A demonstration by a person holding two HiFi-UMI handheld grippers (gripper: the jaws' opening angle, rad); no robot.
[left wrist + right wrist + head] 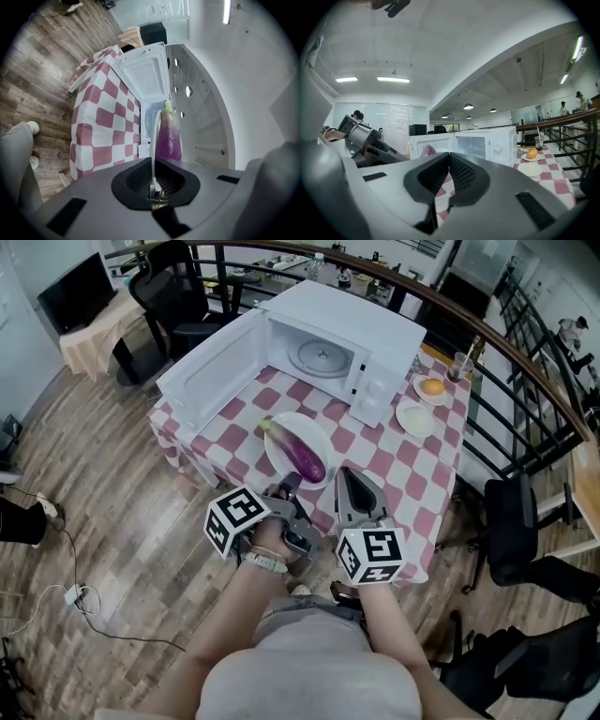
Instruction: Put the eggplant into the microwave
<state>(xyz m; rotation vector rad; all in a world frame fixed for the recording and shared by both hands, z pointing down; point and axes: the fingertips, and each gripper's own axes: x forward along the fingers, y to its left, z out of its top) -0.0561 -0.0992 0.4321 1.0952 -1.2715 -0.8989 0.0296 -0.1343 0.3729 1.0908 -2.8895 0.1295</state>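
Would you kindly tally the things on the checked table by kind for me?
Microwave: 1
Eggplant: 1
Plates: 3 (large plate, small plate with food, empty small plate)
Round orange food: 1
Cup with straw: 1
Total: 7

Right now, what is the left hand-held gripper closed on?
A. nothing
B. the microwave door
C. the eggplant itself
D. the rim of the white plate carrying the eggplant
D: in the left gripper view, the left hand-held gripper has its jaws pinched on the thin rim of the white plate, with the eggplant lying on the plate beyond them.
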